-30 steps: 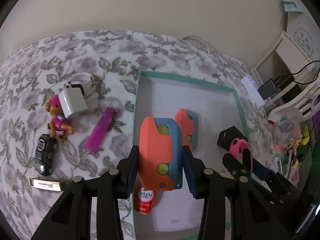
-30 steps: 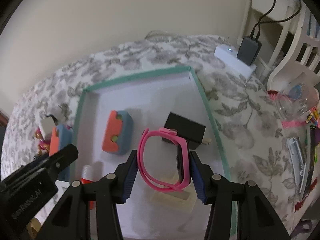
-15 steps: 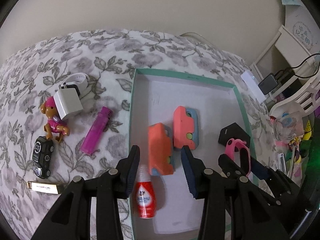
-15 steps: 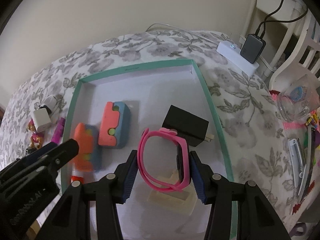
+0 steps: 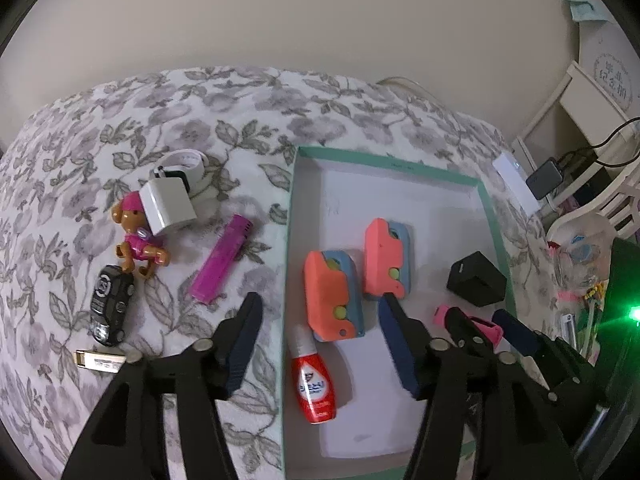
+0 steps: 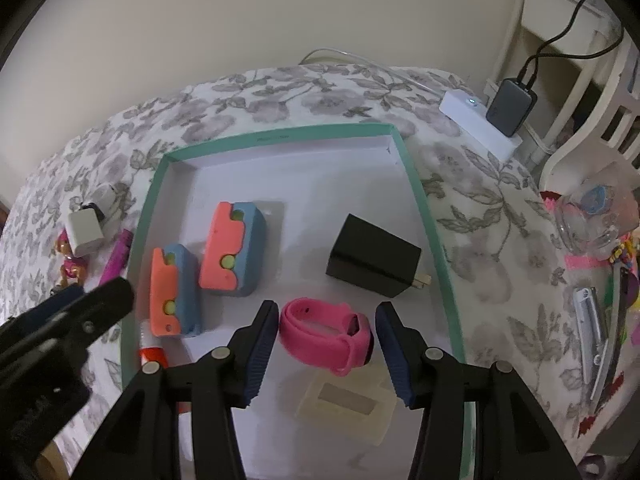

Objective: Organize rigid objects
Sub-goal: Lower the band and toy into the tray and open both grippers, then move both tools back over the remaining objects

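Lettering on red bottle (image 5: 315,389) too blurred to read

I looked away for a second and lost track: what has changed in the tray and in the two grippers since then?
The left gripper let go of the orange-and-blue block, now lying in the tray beside its twin. The right gripper released the pink watch, now lying flat between its open fingers. The black charger, red bottle and toys outside stayed put.
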Demonstrator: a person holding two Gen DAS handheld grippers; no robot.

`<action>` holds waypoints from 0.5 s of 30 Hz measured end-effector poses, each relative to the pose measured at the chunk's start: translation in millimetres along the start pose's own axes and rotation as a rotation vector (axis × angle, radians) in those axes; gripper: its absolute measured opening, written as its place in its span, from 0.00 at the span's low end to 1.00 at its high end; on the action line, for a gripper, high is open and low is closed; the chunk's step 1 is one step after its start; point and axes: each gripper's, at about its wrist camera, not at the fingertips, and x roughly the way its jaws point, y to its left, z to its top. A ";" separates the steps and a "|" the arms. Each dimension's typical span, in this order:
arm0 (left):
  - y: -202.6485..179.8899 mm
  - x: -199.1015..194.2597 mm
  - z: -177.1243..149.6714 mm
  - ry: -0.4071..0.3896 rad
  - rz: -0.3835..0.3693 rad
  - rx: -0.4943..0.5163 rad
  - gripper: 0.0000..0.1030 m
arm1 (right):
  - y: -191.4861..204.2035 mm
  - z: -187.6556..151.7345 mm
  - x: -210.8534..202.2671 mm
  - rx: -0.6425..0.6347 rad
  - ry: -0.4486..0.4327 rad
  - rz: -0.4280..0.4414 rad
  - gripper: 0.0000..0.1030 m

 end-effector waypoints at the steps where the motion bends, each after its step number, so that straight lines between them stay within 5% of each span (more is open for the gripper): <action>1: 2.3 -0.4 0.5 0.000 0.010 -0.002 0.66 | -0.8 0.1 0.7 0.012 0.002 0.003 0.54; 15: 57.2 -22.8 8.8 -0.055 0.102 -0.118 0.85 | 20.5 -7.6 7.9 -0.032 -0.003 -0.050 0.77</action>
